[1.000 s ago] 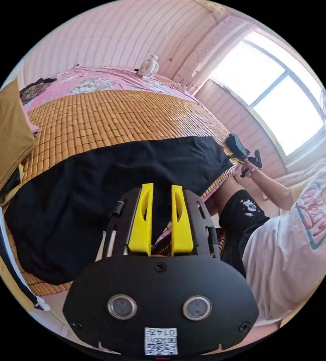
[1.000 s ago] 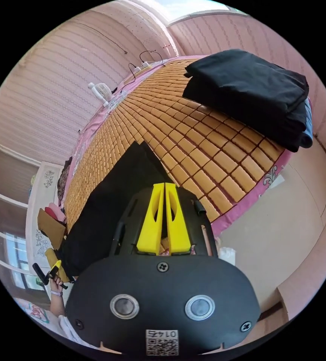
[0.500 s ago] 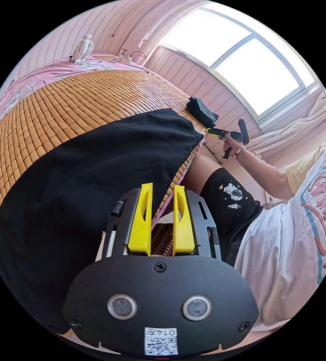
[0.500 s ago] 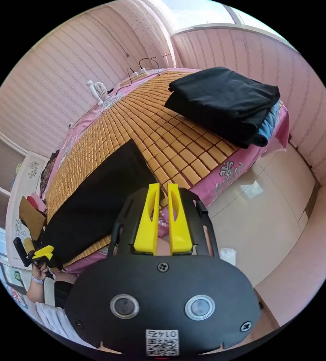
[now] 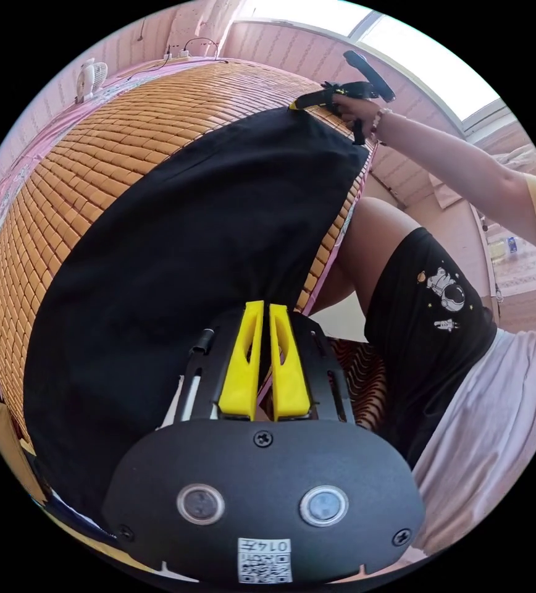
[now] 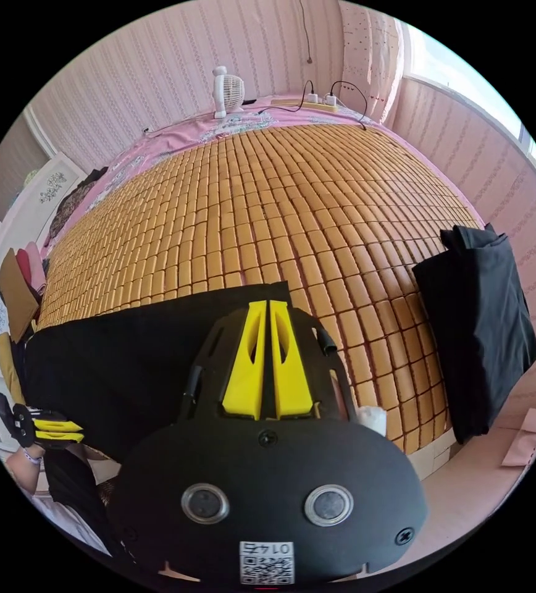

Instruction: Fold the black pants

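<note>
— What is seen of the room and the surface?

— Walls lined with pale pink striped panelling are seen, and a bed (image 6: 317,204) covered by a mat of small amber bamboo tiles (image 5: 126,136), laid in a regular grid over a pink patterned sheet (image 6: 175,139). A small white fan (image 6: 228,89) and a power strip with cables (image 6: 317,102) are set at the far edge.

— Is anything held in a container?

— No box or basket can be made out. A folded stack of dark clothes (image 6: 484,327) is placed on the mat's right side in the right gripper view, well apart from the garment being worked.

— Where are the black pants?

— The black pants (image 5: 188,247) are spread flat along the near edge of the mat as a long, matt, smooth-looking black panel with straight edges.

— How are the tongs set?

— The left gripper (image 5: 259,309) is seen with its yellow jaws drawn nearly together at the pants' near edge, where the cloth is gathered into a small pucker; whether fabric is actually pinched cannot be told. The right gripper (image 6: 267,307) is seen with its jaws brought together at the pants' far corner, its tips over the black cloth; a grip on it cannot be confirmed. In the left gripper view the right gripper (image 5: 305,102) is held by a hand (image 5: 351,108) at that same corner.

— And the person?

— Black printed shorts (image 5: 428,321) and a white shirt (image 5: 496,432) are worn.
</note>
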Demonstrator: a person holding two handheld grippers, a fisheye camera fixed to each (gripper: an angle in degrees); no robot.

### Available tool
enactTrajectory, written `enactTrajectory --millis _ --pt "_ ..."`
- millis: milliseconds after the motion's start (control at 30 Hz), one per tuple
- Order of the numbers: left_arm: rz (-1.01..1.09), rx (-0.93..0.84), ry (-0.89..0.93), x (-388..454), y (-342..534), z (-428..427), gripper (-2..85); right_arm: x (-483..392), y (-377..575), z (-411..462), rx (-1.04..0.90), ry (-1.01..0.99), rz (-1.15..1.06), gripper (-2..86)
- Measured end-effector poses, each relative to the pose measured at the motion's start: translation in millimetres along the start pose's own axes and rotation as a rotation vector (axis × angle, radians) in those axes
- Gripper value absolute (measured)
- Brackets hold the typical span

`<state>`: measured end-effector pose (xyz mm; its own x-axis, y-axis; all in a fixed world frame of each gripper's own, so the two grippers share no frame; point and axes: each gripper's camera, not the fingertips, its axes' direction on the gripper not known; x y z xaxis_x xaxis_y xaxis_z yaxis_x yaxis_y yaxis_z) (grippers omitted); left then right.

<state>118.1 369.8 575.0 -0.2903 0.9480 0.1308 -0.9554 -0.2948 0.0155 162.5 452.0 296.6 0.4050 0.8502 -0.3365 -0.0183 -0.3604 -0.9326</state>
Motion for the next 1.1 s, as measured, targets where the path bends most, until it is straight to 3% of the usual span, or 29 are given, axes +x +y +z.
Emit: enactTrajectory --millis 133,400,467,633,800,1000,1100 --pt "0.051 0.045 -0.019 8.4 -2.3 -5.7 -0.7 -8.0 -9.0 -22.3 0.079 0.024 -0.038 -0.3" --pt "-0.006 0.054 0.027 -2.2 -14.5 2.1 3.9 -9.2 -37.8 36.9 -0.096 0.056 0.018 1.3" --pt "-0.031 0.067 0.070 -7.3 -14.5 7.4 5.2 -2.6 -32.4 26.9 -0.038 0.035 0.066 2.2" --pt "-0.023 0.090 0.084 -6.2 -11.3 9.2 5.8 15.1 41.4 -35.6 0.122 -0.030 0.184 4.7" --pt "-0.032 0.116 0.104 -8.3 -6.8 12.0 6.0 -6.6 110.8 -14.9 -0.074 0.058 0.189 5.9" --pt "-0.027 0.120 0.102 -6.1 -2.0 11.7 6.3 -8.7 120.6 -14.2 0.007 0.022 0.284 1.2" --pt "-0.033 0.126 0.094 -3.1 1.7 12.6 6.4 -22.0 114.3 4.5 -0.045 0.071 0.232 0.8"
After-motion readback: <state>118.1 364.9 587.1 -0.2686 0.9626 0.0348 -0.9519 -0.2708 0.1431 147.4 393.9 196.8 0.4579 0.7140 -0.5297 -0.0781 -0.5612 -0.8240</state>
